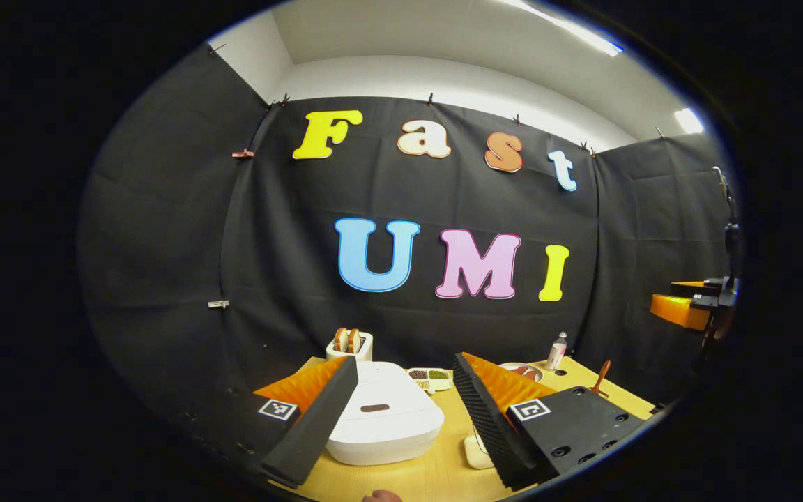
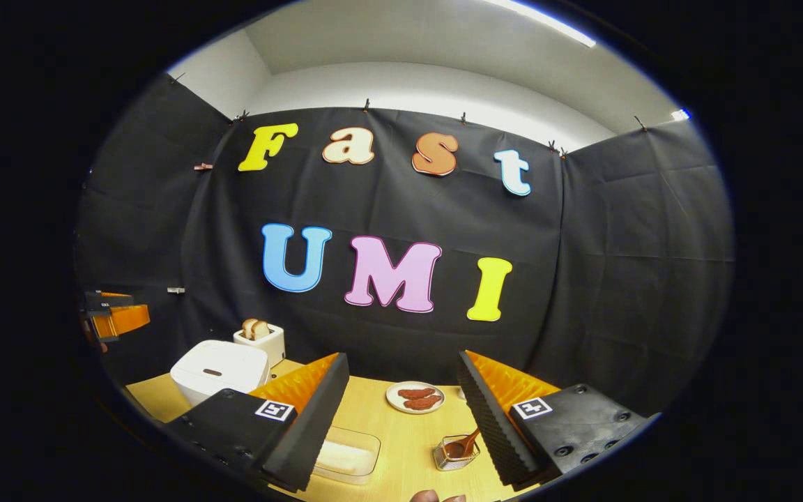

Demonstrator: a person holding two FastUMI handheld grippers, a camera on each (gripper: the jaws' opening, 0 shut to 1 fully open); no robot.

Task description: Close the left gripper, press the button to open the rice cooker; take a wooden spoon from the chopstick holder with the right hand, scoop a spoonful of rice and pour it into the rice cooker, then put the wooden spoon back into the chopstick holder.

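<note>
Both claws hung spread wide over the worktop point(image 2: 401, 446), left claw point(image 1: 401, 425) above one closed white rice cooker point(image 1: 384, 422), right claw point(image 2: 401, 432) near one holder point(image 2: 454, 453) with one wooden spoon point(image 2: 468, 443). Farther back: one toaster point(image 1: 350, 345), two slices.

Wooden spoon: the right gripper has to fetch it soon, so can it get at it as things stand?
Probably yes. In the right gripper view the wooden spoon leans in the chopstick holder, handle up, just ahead of the open right gripper, with bare table between them.
</note>
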